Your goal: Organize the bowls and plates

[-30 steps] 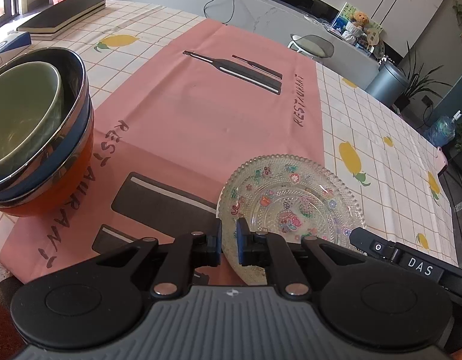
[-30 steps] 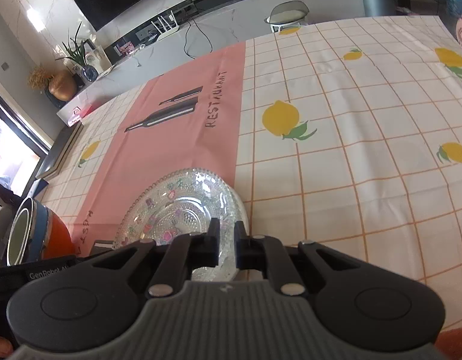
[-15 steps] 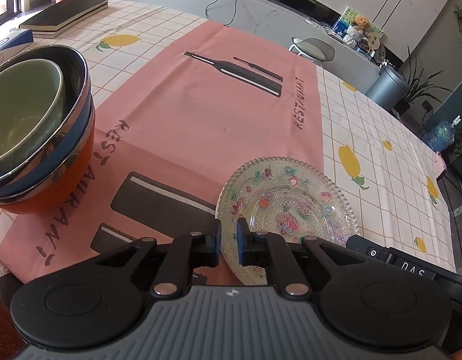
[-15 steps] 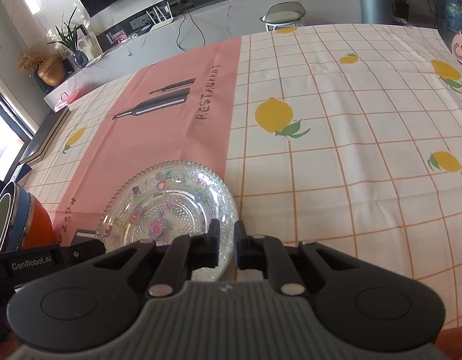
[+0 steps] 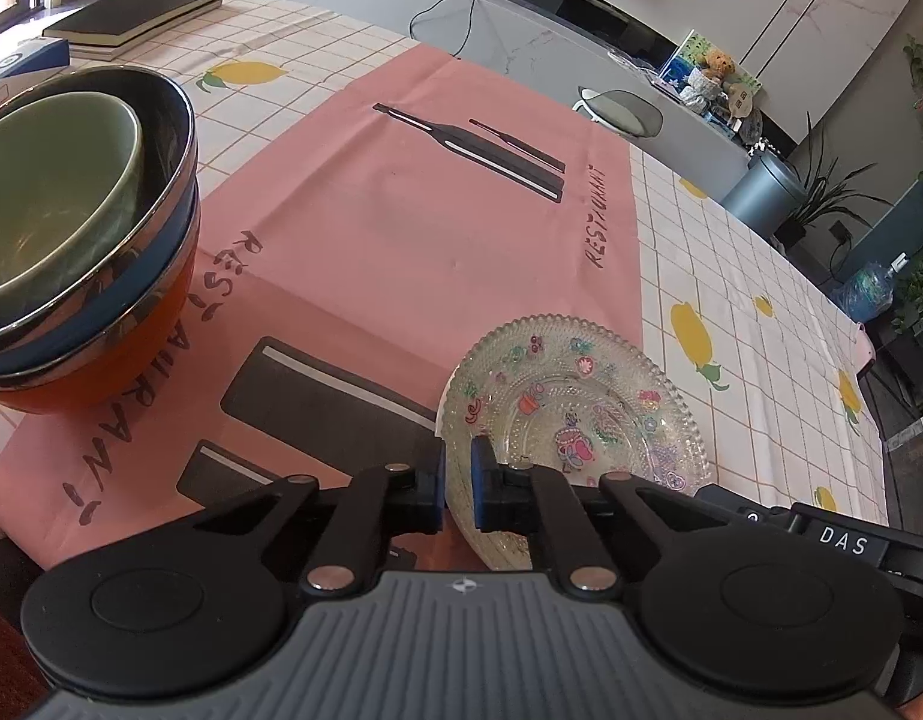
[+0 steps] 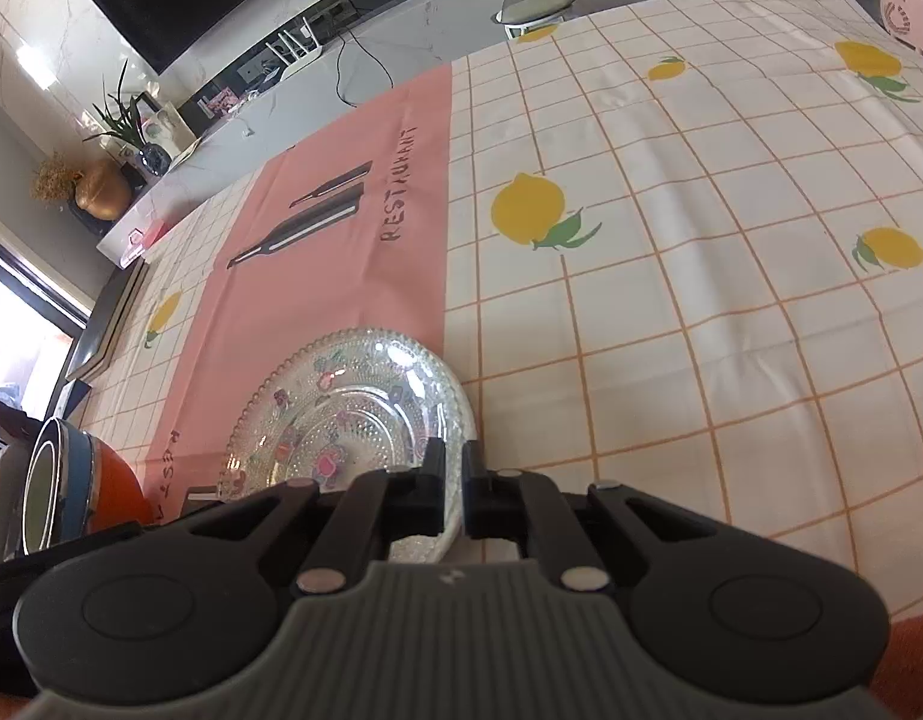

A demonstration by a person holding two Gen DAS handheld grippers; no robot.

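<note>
A clear glass plate (image 5: pixel 575 408) with coloured flower prints is held above the pink table runner (image 5: pixel 401 228). My left gripper (image 5: pixel 458 480) is shut on its near left rim. My right gripper (image 6: pixel 453 480) is shut on the plate's (image 6: pixel 347 414) right rim. A stack of nested bowls (image 5: pixel 71 228), green inside steel-rimmed blue and orange ones, stands on the runner to the left; it also shows at the left edge of the right wrist view (image 6: pixel 71 498).
The table has a white checked cloth with lemons (image 6: pixel 671 276). Dark books (image 5: pixel 137 15) lie at the far left corner. A stool (image 5: pixel 620 111) and a grey bin (image 5: pixel 761 192) stand beyond the far edge.
Both grippers and the plate have shifted slightly; the plate appears tilted and a little raised. The bowls have not moved.
</note>
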